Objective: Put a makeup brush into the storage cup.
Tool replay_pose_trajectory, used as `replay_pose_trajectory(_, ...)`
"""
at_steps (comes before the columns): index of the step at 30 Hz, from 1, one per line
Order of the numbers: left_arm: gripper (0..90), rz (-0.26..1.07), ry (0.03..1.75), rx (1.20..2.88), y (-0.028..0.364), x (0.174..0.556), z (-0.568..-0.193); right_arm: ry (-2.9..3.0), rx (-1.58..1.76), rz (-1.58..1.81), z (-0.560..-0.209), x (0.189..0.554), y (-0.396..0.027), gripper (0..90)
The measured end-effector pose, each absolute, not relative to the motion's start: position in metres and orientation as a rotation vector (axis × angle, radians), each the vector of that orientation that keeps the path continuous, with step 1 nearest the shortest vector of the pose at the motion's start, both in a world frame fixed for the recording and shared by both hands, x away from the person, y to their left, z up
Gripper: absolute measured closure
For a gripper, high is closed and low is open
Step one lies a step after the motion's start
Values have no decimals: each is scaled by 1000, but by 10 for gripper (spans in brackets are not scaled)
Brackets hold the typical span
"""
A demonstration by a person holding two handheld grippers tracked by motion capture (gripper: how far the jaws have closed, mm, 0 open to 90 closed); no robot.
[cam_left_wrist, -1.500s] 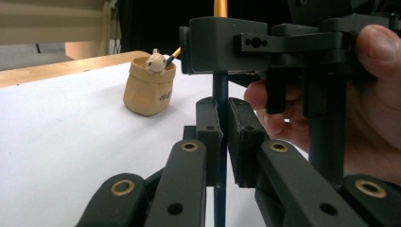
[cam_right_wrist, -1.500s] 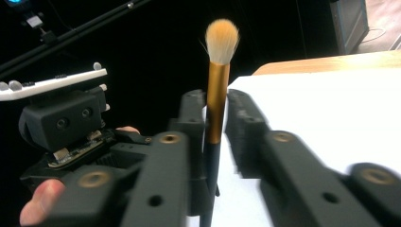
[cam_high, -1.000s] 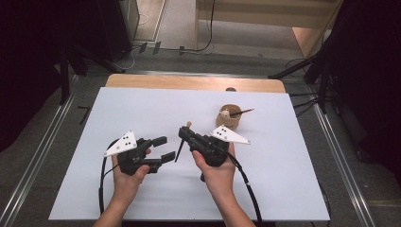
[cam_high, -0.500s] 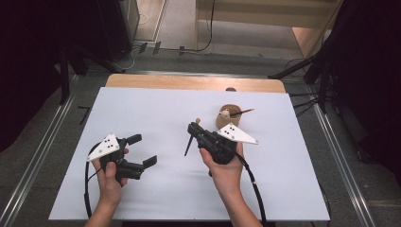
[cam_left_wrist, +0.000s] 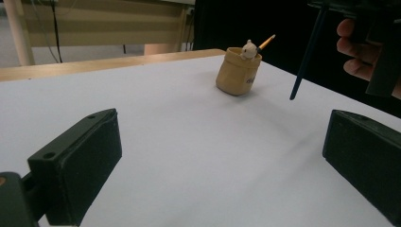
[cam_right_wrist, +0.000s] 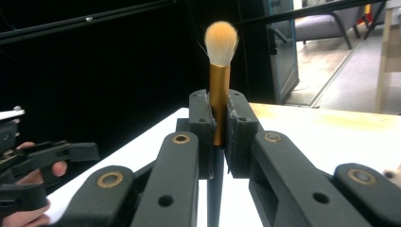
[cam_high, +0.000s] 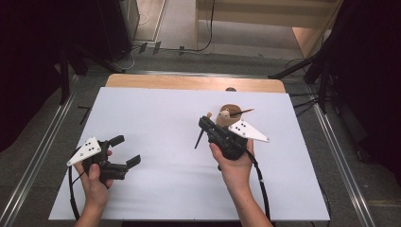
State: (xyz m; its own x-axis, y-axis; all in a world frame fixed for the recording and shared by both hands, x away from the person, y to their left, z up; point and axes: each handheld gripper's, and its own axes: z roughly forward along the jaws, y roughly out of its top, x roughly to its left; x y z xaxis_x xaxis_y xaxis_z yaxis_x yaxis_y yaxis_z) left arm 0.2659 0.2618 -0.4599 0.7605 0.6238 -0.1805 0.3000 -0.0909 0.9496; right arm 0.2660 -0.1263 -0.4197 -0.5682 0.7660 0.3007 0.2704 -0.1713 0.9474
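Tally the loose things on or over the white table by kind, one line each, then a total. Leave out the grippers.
Brushes: 2, one clamped in the right gripper, one standing in the holder
Tan holders: 1
Small animal figures on the holder's rim: 1
Total: 4

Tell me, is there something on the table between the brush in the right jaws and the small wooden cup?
Nothing visible stands in the way. The right gripper holds the brush just beside the wooden cup, with only bare white table around. The cup already holds a small figure and another brush.
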Motion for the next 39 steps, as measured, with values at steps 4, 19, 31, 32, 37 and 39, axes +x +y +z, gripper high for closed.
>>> replay_pose_trajectory(4, 0, 317, 757, 1683, 269, 263, -463, 1709, 1180, 1772, -417, 268, -134, 850)
replay_pose_trajectory(19, 0, 356, 777, 1672, 290, 253, -469, 1645, 1169, 1717, -408, 279, -161, 849)
replay_pose_trajectory(31, 0, 380, 788, 1656, 307, 245, -476, 1597, 1145, 1679, -401, 287, -182, 849)
replay_pose_trajectory(32, 0, 380, 790, 1658, 308, 244, -477, 1589, 1148, 1680, -401, 288, -184, 849)
replay_pose_trajectory(37, 0, 380, 801, 1660, 311, 241, -480, 1560, 1143, 1661, -399, 292, -192, 850)
replay_pose_trajectory(39, 0, 378, 806, 1656, 313, 241, -480, 1540, 1144, 1655, -398, 293, -196, 850)
